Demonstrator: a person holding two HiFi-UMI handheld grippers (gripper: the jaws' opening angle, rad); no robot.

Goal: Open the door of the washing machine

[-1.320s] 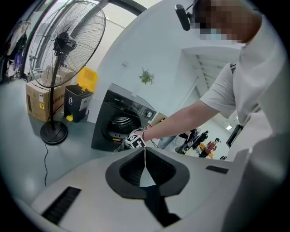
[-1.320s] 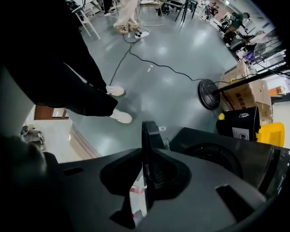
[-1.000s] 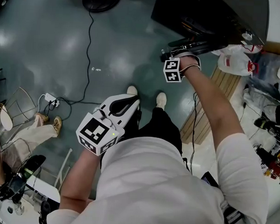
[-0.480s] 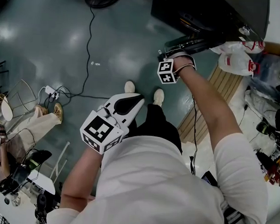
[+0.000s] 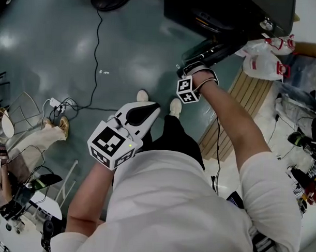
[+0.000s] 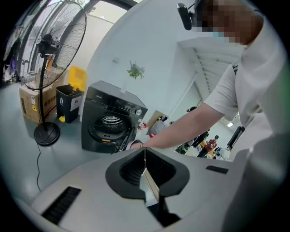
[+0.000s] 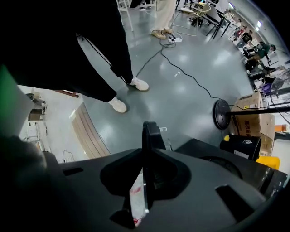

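Centre-left, my left tool [image 5: 151,109] sat pressed together, empty. Upper right, my right tool [image 5: 187,67] pinched the door [image 5: 215,50] edge of the washing machine [image 5: 229,14], door partly open. Next: swing it wider along its arc.

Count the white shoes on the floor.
2. Left white shoe and right white shoe stand side by side on the grey floor, short of the washing machine. More may be hidden.
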